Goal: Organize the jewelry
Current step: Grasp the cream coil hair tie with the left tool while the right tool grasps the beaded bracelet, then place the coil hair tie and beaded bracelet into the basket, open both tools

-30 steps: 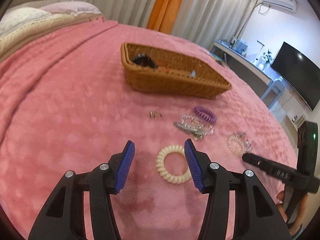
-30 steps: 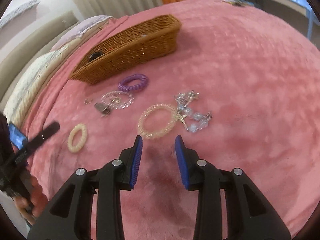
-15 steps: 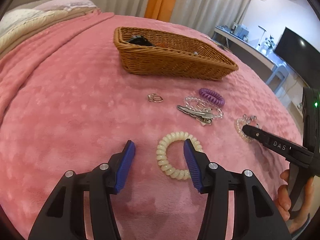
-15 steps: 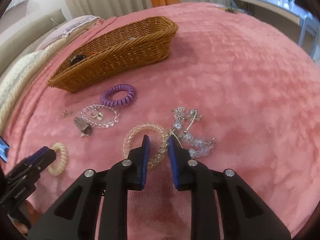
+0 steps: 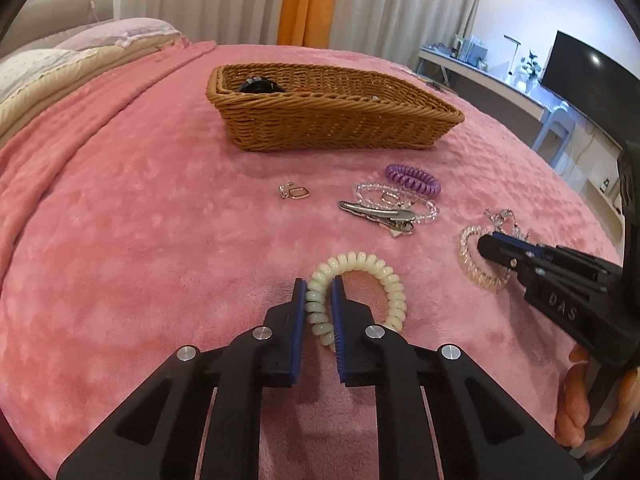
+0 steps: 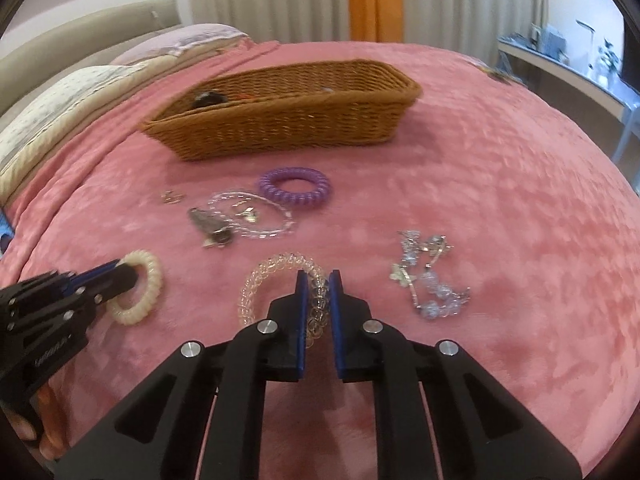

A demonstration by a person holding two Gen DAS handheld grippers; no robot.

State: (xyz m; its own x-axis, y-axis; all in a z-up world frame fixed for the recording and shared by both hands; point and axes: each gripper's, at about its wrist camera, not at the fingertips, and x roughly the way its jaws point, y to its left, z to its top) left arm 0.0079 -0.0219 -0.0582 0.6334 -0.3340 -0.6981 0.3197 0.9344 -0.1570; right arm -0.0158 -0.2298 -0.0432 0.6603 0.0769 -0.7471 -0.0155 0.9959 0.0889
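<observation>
A cream spiral hair tie lies on the pink blanket. My left gripper is closing, and its blue pads press on the tie's left side. A clear spiral hair tie lies further right. My right gripper is also closing, its pads pinching that tie's right side. In the right wrist view the left gripper reaches into the cream tie. In the left wrist view the right gripper sits on the clear tie. The wicker basket stands beyond, with a few items inside.
Between the grippers and the basket lie a purple spiral tie, a clear bead bracelet, a metal hair clip and a small gold piece. A crystal butterfly piece lies right of the clear tie. Pillows are at far left.
Both grippers moved forward over their ties and drew their jaws in. The left now pinches the cream tie and the right pinches the clear tie.
</observation>
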